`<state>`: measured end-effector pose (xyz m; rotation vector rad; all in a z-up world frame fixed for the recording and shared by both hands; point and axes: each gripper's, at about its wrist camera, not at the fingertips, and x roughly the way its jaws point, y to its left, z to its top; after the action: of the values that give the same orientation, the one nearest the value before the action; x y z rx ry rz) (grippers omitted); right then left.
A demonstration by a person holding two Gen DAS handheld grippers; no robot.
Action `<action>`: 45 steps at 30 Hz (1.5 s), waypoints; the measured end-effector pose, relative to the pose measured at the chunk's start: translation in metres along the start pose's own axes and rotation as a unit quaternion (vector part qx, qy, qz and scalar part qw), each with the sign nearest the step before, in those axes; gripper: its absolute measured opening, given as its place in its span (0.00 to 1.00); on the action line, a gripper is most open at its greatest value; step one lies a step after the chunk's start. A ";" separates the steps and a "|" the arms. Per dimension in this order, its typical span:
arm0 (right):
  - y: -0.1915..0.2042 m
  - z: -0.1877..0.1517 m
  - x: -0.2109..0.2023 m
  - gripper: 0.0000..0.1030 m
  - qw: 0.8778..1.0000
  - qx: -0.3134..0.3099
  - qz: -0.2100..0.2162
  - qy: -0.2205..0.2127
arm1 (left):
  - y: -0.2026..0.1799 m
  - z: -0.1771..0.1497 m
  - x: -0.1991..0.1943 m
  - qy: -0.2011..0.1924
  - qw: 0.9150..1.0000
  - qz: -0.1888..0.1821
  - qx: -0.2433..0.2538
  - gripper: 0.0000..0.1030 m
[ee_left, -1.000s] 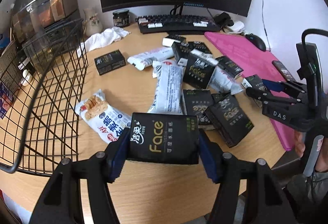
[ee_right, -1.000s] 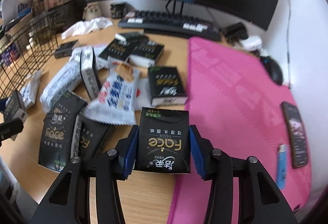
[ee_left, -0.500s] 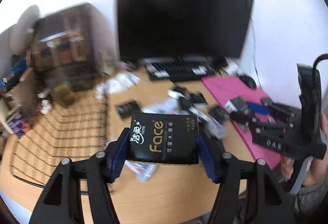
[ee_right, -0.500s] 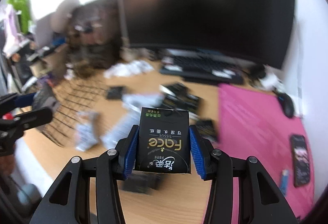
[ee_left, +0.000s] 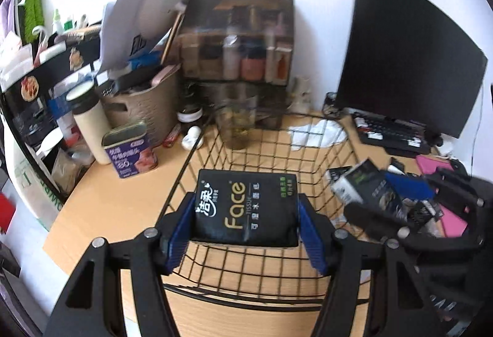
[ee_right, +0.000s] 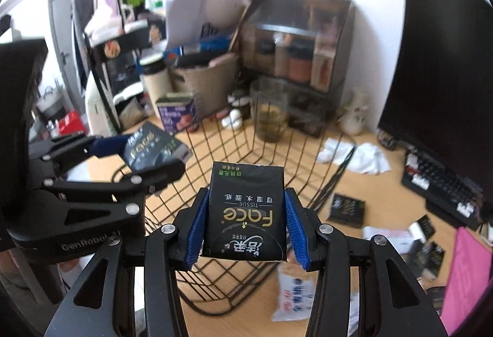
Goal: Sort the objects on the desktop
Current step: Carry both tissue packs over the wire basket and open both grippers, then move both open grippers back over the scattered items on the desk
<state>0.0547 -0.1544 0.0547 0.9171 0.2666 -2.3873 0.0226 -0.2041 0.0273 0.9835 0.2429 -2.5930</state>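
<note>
My left gripper (ee_left: 246,223) is shut on a black Face tissue pack (ee_left: 246,207), gripped across its long side and held above the black wire basket (ee_left: 277,152). My right gripper (ee_right: 245,223) is shut on a second black Face tissue pack (ee_right: 246,210), gripped across its short side, over the same basket (ee_right: 277,152). Each gripper shows in the other's view: the right gripper (ee_left: 391,198) at the basket's right side, the left gripper (ee_right: 144,155) at its left rim, each with its pack. The basket looks bare inside.
More black tissue packs (ee_right: 346,206) and a white snack bag (ee_right: 292,293) lie on the wooden desk. A monitor (ee_left: 406,59), keyboard (ee_left: 388,133) and pink mat (ee_right: 465,269) stand to the right. A glass (ee_left: 237,127), purple tin (ee_left: 131,149), storage box (ee_left: 237,44) and woven bin (ee_left: 141,108) crowd behind the basket.
Both grippers, each still shut on its pack, rose and swung left from the pile of packs on the desk to over the wire basket.
</note>
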 end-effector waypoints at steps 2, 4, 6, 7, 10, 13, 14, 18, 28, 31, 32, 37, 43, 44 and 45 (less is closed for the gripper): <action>0.001 -0.003 0.009 0.46 1.000 0.009 -0.005 0.004 | 0.004 -0.002 0.006 0.005 1.000 -0.002 0.000 0.68; -0.004 -0.006 0.009 0.49 1.000 0.015 -0.021 0.002 | 0.005 -0.003 0.007 0.003 1.000 -0.009 -0.006 0.72; -0.009 -0.006 0.007 0.55 0.999 0.020 -0.028 -0.007 | 0.004 -0.003 0.005 -0.004 1.000 -0.005 -0.006 0.78; -0.013 -0.005 0.005 0.57 0.999 0.023 -0.027 -0.010 | 0.003 -0.003 0.004 -0.005 1.000 -0.002 -0.003 0.79; -0.025 -0.007 -0.002 0.57 0.999 0.028 -0.023 -0.013 | -0.002 -0.003 -0.001 -0.009 1.000 -0.009 -0.001 0.79; -0.036 -0.015 -0.019 0.57 0.999 0.025 -0.035 -0.020 | -0.015 -0.004 -0.007 -0.015 0.999 -0.028 0.004 0.79; -0.041 -0.018 -0.027 0.57 0.999 0.025 -0.041 -0.024 | -0.023 -0.005 -0.009 -0.014 0.999 -0.035 0.011 0.79; -0.079 -0.040 -0.069 0.57 0.995 0.049 -0.072 -0.045 | -0.062 -0.011 -0.021 -0.017 0.996 -0.077 0.041 0.79; -0.184 -0.128 -0.131 0.57 0.978 0.142 -0.153 -0.017 | -0.185 -0.049 -0.013 0.025 0.980 -0.142 0.140 0.79; -0.200 -0.155 -0.135 0.57 0.975 0.152 -0.162 -0.001 | -0.215 -0.068 -0.001 0.053 0.973 -0.161 0.158 0.79; -0.207 -0.163 -0.135 0.57 0.973 0.159 -0.165 0.007 | -0.227 -0.076 0.003 0.067 0.969 -0.170 0.168 0.79; -0.237 -0.195 -0.134 0.57 0.962 0.195 -0.186 0.033 | -0.272 -0.106 0.013 0.099 0.953 -0.196 0.207 0.79; -0.239 -0.203 -0.136 0.57 0.962 0.197 -0.186 0.037 | -0.293 -0.115 0.030 0.122 0.949 -0.202 0.209 0.79; -0.238 -0.205 -0.135 0.57 0.961 0.197 -0.188 0.041 | -0.294 -0.115 0.033 0.125 0.949 -0.202 0.206 0.79; -0.237 -0.207 -0.133 0.57 0.960 0.198 -0.191 0.045 | -0.295 -0.115 0.036 0.127 0.949 -0.203 0.205 0.79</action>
<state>0.1156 0.1747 -0.0150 1.2521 -0.0079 -2.8214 -0.0463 0.0907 -0.0723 1.5634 -0.0422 -2.9526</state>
